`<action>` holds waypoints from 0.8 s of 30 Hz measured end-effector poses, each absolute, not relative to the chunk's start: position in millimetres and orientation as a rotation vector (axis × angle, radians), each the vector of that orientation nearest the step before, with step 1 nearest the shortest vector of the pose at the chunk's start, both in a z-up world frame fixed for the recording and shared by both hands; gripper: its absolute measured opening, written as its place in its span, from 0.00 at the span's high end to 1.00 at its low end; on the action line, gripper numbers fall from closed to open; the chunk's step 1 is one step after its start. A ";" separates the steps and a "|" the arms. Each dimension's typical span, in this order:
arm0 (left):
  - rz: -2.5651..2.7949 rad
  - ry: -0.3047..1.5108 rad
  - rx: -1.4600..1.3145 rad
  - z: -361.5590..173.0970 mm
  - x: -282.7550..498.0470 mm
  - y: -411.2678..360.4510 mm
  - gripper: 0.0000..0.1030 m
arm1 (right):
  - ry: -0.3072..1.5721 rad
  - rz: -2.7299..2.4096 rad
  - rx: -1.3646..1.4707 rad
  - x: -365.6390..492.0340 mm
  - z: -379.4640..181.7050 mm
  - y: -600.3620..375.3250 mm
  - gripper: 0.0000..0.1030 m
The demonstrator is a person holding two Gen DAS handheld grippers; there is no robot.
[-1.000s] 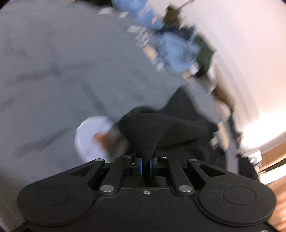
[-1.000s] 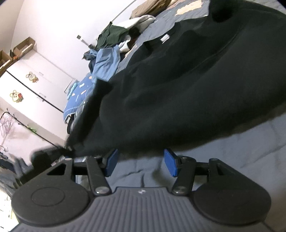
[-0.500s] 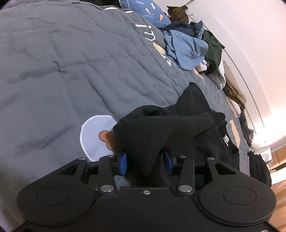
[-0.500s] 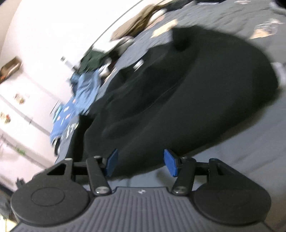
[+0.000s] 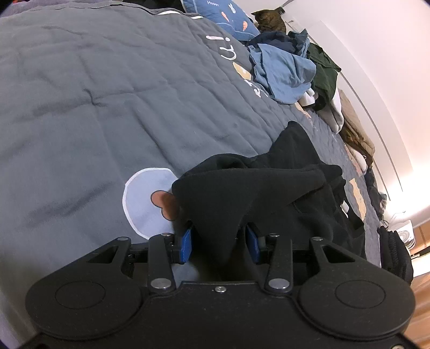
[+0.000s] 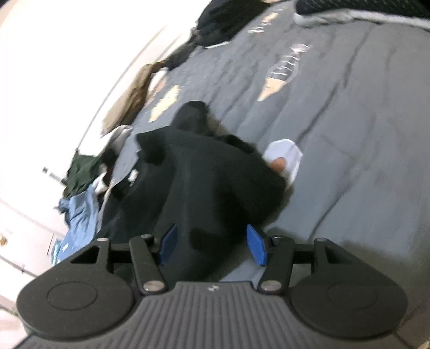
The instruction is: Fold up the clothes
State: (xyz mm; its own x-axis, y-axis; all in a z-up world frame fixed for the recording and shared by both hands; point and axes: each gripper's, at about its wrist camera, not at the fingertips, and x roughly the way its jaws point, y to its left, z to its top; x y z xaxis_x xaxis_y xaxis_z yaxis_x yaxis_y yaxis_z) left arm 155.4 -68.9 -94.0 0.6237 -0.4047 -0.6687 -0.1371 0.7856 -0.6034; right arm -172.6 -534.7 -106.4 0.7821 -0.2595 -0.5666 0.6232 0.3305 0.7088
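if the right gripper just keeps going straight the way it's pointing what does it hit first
Most likely the black garment: its cloth already lies between the open fingers of the right gripper, bunched straight ahead on the grey quilt. The view is blurred, so depth is uncertain.

L tool (image 5: 219, 245) let go of black garment (image 5: 242, 198); R tool (image 6: 212, 248) swung over.

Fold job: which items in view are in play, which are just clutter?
In play:
- black garment
- left claw, open, fabric between its pads
- right claw, open

Clutter:
- blue clothes
- dark green garment
- cat
- grey quilt
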 end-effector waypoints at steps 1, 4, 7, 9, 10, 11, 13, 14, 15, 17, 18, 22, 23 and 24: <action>-0.167 0.900 -0.669 -94.2 155.3 -69.0 0.60 | 0.394 -0.607 1.106 -170.0 -111.1 -537.2 0.45; -0.166 0.902 -0.672 -94.3 155.6 -68.6 0.60 | 0.403 -0.625 1.104 -159.3 -117.5 -541.1 0.45; -0.163 0.898 -0.666 -94.2 155.5 -69.1 0.60 | 0.382 -0.633 1.088 -153.5 -116.6 -543.0 0.46; -0.160 0.895 -0.661 -94.0 155.4 -69.4 0.60 | 0.342 -0.640 1.090 -155.7 -114.0 -542.8 0.57; -0.159 0.893 -0.658 -94.0 155.3 -69.5 0.61 | 0.325 -0.647 1.088 -156.3 -112.9 -543.2 0.65; -0.157 0.892 -0.656 -93.9 155.2 -69.7 0.61 | 0.315 -0.651 1.086 -156.9 -111.6 -543.7 0.76; -0.153 0.883 -0.654 -93.9 155.0 -68.5 0.66 | 0.284 -0.656 1.090 -158.8 -108.7 -544.2 0.86; -0.155 0.881 -0.658 -94.0 155.0 -67.3 0.77 | 0.257 -0.658 1.094 -160.9 -106.1 -544.7 0.89; -0.160 0.877 -0.676 -93.5 154.7 -64.7 0.82 | 0.220 -0.658 1.101 -164.4 -102.5 -545.2 0.90; -0.170 0.870 -0.712 -92.5 154.1 -59.6 0.90 | 0.141 -0.658 1.135 -172.9 -94.7 -547.6 0.91; -0.175 0.867 -0.730 -92.0 153.8 -57.0 0.91 | 0.108 -0.657 1.156 -177.4 -92.1 -549.7 0.91; -0.203 0.842 -0.733 -83.5 150.6 -55.0 0.91 | 0.057 -0.688 1.219 -186.2 -95.6 -556.5 0.92; -0.201 0.848 -0.728 -84.6 150.9 -55.8 0.91 | 0.075 -0.702 1.232 -184.3 -101.2 -558.6 0.92; -0.207 0.873 -0.696 -87.6 154.3 -58.8 0.91 | 0.098 -0.718 1.245 -182.1 -107.0 -560.5 0.91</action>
State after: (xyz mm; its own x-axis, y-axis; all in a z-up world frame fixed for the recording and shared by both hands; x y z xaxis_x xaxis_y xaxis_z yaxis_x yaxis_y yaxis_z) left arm 154.3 -58.8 -87.6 0.6392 -0.4379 -0.6322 -0.1066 0.7637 -0.6367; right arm -182.1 -560.5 -107.0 0.7799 -0.4430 -0.4421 0.5451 0.1338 0.8276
